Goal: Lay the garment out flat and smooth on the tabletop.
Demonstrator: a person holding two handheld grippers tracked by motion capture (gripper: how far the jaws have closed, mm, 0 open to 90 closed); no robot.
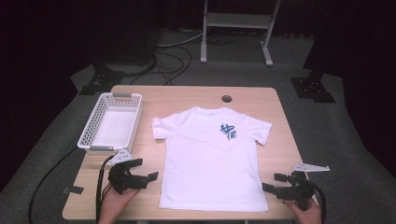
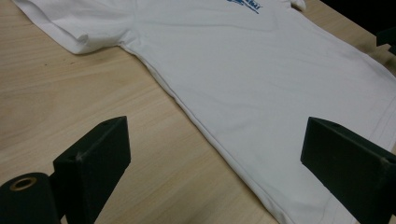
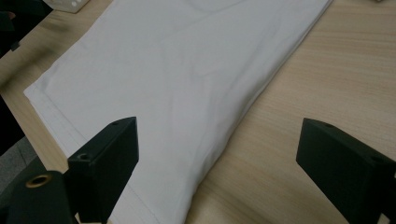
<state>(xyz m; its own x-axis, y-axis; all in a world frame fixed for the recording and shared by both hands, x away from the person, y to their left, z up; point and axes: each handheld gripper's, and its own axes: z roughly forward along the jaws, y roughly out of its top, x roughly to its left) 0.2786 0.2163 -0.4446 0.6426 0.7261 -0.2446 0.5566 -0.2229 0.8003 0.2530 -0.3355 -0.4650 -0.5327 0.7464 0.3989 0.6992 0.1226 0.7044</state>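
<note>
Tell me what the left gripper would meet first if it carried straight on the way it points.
Probably the white T-shirt: the open left gripper points at its side edge near the hem, with bare table between.

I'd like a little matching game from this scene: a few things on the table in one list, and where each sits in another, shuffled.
Things:
1. white T-shirt
2. white basket
3. left gripper
4. right gripper

Places:
A. far left of the table
B. spread flat in the middle
C. open, by the shirt's near right corner
D. open, by the shirt's near left corner

Pairs: 1-B, 2-A, 3-D, 4-C
</note>
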